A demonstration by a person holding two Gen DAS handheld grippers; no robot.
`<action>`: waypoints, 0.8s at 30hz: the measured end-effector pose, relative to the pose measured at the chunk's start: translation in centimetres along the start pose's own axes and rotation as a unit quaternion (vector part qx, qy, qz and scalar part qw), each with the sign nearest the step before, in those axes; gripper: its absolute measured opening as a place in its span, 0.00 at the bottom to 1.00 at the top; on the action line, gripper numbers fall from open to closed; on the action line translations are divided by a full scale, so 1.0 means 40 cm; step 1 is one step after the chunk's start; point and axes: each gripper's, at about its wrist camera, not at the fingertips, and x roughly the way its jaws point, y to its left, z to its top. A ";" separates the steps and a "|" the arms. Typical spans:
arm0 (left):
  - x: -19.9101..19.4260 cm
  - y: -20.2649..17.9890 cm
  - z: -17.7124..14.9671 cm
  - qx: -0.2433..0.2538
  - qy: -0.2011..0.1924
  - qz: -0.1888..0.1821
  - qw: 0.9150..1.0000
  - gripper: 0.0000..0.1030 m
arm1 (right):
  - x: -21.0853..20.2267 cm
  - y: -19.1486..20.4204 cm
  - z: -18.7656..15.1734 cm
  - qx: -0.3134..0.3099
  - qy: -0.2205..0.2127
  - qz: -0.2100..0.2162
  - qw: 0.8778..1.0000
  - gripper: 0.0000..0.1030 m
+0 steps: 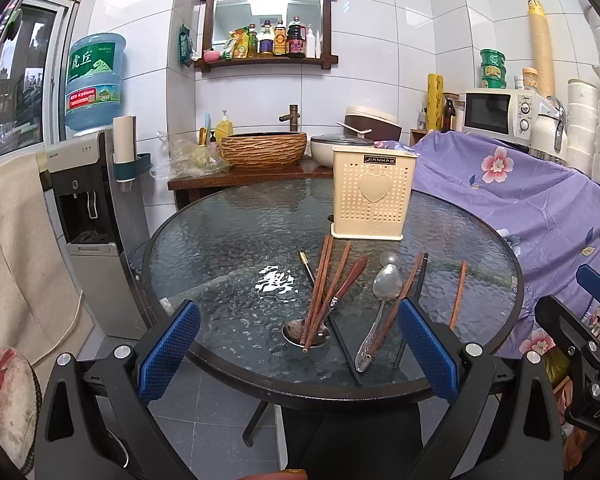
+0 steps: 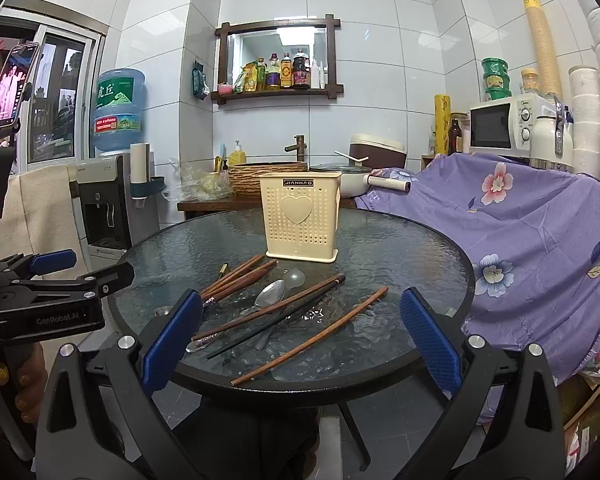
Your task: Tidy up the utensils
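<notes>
A cream perforated utensil holder (image 1: 372, 196) (image 2: 301, 216) stands upright at the back of the round glass table (image 1: 228, 240) (image 2: 400, 248). In front of it lie loose utensils: brown chopsticks (image 1: 320, 292) (image 2: 312, 336), black chopsticks (image 1: 342, 344) (image 2: 276, 322), metal spoons (image 1: 382, 300) (image 2: 270, 294) and a wooden-handled spoon (image 1: 350, 280). My left gripper (image 1: 298, 352) is open and empty, held above the table's near edge over the utensils. My right gripper (image 2: 300, 344) is open and empty, also at the near edge. The left gripper also shows in the right wrist view (image 2: 80, 270).
A purple floral cloth (image 1: 520, 200) (image 2: 520, 232) covers furniture right of the table. A water dispenser (image 1: 88, 200) (image 2: 108, 200) stands at the left. A wooden counter with a basin (image 1: 264, 152) (image 2: 268, 174) is behind the table. A microwave (image 1: 496, 114) (image 2: 504, 126) sits back right.
</notes>
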 end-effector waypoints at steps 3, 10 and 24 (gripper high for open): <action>0.001 0.002 0.000 -0.001 0.000 0.000 1.000 0.94 | 0.000 0.000 -0.002 0.000 -0.001 0.000 1.000 0.95; 0.001 0.003 0.000 -0.001 0.000 0.000 1.000 0.94 | 0.002 0.000 0.000 0.000 0.001 0.001 1.000 0.95; 0.001 0.003 0.000 -0.001 0.000 0.000 1.000 0.94 | 0.005 0.003 0.000 0.000 0.004 0.004 1.000 0.95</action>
